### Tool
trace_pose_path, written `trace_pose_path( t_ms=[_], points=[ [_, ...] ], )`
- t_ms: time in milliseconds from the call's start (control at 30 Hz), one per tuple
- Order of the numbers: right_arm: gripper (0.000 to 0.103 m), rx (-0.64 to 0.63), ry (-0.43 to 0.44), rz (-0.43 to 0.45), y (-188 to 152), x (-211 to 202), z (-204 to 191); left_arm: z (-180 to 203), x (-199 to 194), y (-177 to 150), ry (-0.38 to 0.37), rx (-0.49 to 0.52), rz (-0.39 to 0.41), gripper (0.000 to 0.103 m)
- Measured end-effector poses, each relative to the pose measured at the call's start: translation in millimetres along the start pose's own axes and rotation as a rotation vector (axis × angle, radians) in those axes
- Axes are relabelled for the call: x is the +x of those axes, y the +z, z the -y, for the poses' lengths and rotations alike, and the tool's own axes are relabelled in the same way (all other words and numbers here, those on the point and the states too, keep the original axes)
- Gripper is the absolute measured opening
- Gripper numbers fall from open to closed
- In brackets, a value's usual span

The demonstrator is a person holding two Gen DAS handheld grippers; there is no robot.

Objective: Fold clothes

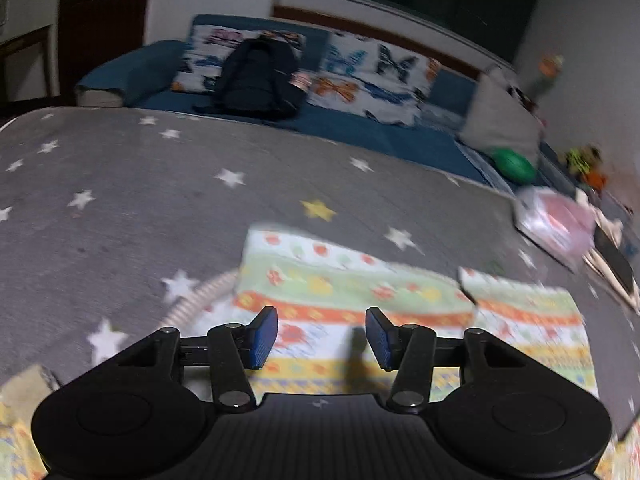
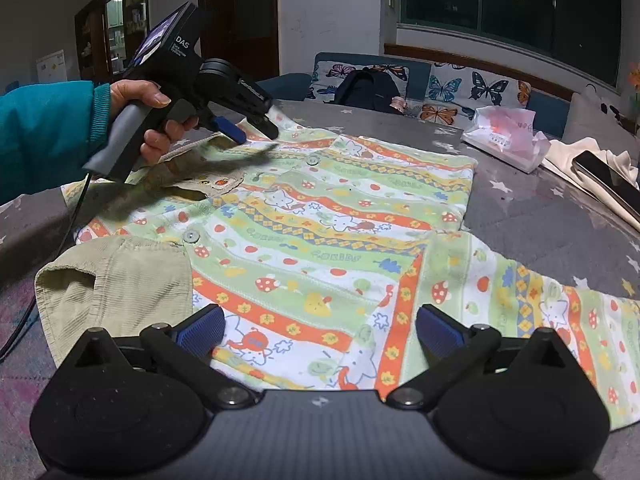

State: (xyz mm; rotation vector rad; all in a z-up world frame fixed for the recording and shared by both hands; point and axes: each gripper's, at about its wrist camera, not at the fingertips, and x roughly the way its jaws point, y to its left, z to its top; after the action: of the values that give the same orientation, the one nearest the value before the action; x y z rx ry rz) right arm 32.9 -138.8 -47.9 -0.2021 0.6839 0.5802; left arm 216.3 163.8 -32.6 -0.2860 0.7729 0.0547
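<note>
On the gray star cloth lies the shirt, flat, stretching from me toward the couch.

My right gripper hangs wide open, holding nothing, over the near edge, right beside the loose sleeve. My left gripper is half open and empty at the far collar. So my right hand is closer to the sleeve.

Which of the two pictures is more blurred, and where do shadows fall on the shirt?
Left wrist view: smeared all over, shirt included. Right wrist view: sharp; the left claw throws a dark shadow over the collar; edges bend from the lens.
</note>
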Motion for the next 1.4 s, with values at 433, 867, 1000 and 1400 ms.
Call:
trace_pose_path(
  t_ms=[433,867,1000,1400],
  points=[
    [0.103,0.002,0.002,-0.002,-0.3,0.9,0.2,2.6,-31.9,-15.7,0.04,0.111,-0.033,0.06],
    [0.103,0.001,0.0,0.0,-0.8,1.0,0.1,-27.6,-144.6,-97.6,0.173,0.277,0.117,0.067],
    [0.103,0.001,0.001,0.0,-0.8,1.0,0.3,-44.2,-148.4,-104.3,0.216,0.269,0.119,0.065],
    [0.103,0.001,0.001,0.0,-0.9,1.0,0.4,-55.3,-116.8,-102.0,0.16,0.306,0.07,0.026]
  ],
)
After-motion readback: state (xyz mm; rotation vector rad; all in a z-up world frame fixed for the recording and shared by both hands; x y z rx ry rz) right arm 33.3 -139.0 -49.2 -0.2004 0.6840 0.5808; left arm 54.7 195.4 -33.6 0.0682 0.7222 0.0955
